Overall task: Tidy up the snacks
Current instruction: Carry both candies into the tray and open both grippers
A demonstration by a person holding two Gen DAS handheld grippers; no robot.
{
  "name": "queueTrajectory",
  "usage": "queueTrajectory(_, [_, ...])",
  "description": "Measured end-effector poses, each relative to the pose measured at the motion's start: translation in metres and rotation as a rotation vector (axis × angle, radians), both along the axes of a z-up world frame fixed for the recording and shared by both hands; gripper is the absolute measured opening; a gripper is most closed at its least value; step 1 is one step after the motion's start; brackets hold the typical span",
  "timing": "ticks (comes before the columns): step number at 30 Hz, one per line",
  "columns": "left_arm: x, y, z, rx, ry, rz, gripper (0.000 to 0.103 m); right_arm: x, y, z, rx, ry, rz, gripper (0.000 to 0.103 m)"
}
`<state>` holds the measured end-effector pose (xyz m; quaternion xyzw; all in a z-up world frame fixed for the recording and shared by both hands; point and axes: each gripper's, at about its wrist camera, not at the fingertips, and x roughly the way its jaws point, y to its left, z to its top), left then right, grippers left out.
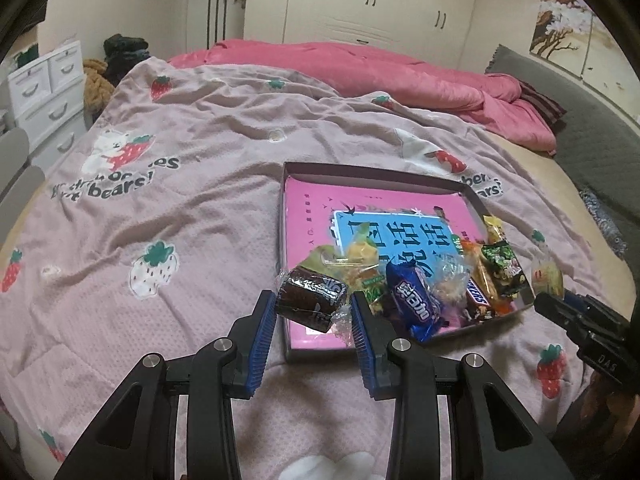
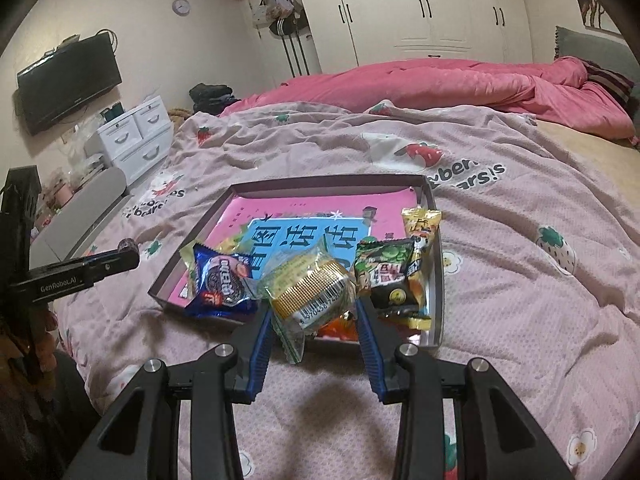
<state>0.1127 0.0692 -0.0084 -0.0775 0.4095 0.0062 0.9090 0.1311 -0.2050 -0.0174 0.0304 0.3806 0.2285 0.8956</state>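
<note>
**Two snacks in hand, both to be set down in the box**

Nearest in the left wrist view, the left gripper (image 1: 313,312) is clenched on a dark brown cake (image 1: 310,298) in clear wrap, held above the near left corner of the box (image 1: 456,188). The wrap's loose tail sticks out on the right side, so the hold looks to be on the cake body itself, which is soft; I would keep the squeeze light and let go only once the cake is low over the box floor.

In the right wrist view, the right gripper (image 2: 316,312) is grasping a round yellow pastry (image 2: 316,288) in a crinkly clear packet, held over the near edge of the box. The packet's green tail hangs down toward the blanket (image 2: 520,280); lifting it over the box wall before moving in should stop it from snagging.

Just beyond, the near part of the box is crowded: a blue cookie packet (image 2: 224,280) on the left and a green-and-black packet (image 2: 388,276) on the right, with more sweets between. The blue packet hangs over the near wall and could be knocked out.

Farther in, the pink box floor (image 2: 312,204) lies bare. That looks the best place for both snacks, the left one going to the left side and the right one to the right, so the grippers stay apart.
</note>
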Motion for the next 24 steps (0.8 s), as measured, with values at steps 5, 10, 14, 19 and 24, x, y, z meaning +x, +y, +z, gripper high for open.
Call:
queueTrajectory(5, [0.01,-0.003,-0.004,0.012,0.001,0.0,0.039,0.007,0.001,-0.001,0.003,0.002,-0.003,0.04])
queueTrajectory(10, [0.019,-0.008,-0.011,0.02,0.014,-0.001,0.039,0.012,0.003,-0.002,-0.003,-0.005,0.0,0.04])
queueTrajectory(14, [0.024,-0.012,-0.019,0.043,0.03,-0.008,0.039,0.016,0.006,-0.002,-0.012,-0.017,0.0,0.04])
queueTrajectory(19, [0.029,-0.016,-0.027,0.043,0.05,-0.019,0.039,0.023,0.011,-0.004,-0.022,-0.021,0.009,0.04])
queueTrajectory(24, [0.033,-0.022,-0.034,0.034,0.065,-0.034,0.039,0.028,0.015,-0.007,-0.025,-0.019,0.013,0.04])
